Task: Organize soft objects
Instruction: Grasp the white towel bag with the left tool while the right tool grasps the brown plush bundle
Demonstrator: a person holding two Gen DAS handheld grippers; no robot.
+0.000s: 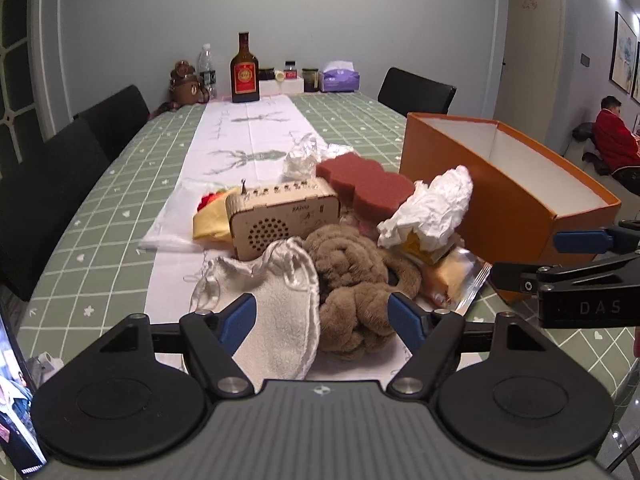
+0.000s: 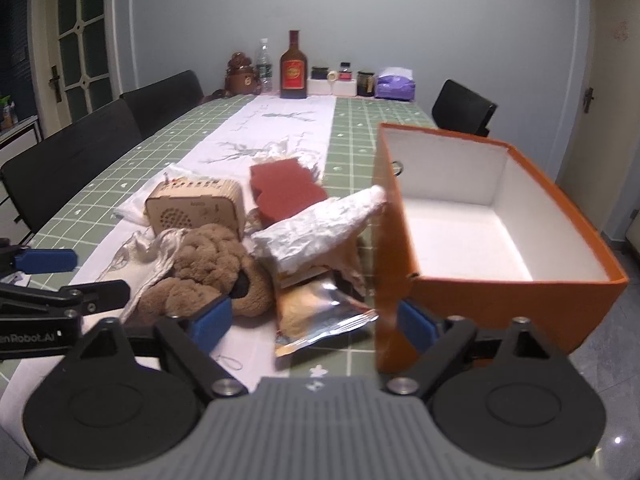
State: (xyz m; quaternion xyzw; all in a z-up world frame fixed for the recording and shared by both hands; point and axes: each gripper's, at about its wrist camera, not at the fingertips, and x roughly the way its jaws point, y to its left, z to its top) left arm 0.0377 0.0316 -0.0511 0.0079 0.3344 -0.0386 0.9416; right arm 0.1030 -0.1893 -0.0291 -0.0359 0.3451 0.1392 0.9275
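Observation:
A pile of soft things lies on the table runner: a brown plush knot (image 1: 352, 280) (image 2: 208, 268), a white towel pouch (image 1: 280, 320), a dark red sponge (image 1: 364, 184) (image 2: 284, 188) and crumpled white paper (image 1: 432, 208) (image 2: 320, 228). An open orange box (image 1: 500, 200) (image 2: 500, 240) stands to the right, empty inside. My left gripper (image 1: 322, 320) is open, its fingers on either side of the pouch and plush. My right gripper (image 2: 312, 326) is open over a silver snack packet (image 2: 320, 316), beside the box's near corner.
A wooden radio (image 1: 280, 216) (image 2: 196, 208) sits behind the plush, with a yellow cloth (image 1: 210, 220) to its left. Bottles (image 1: 245, 72), jars and a tissue pack (image 1: 340, 76) stand at the far end. Black chairs (image 1: 60, 184) line the left side.

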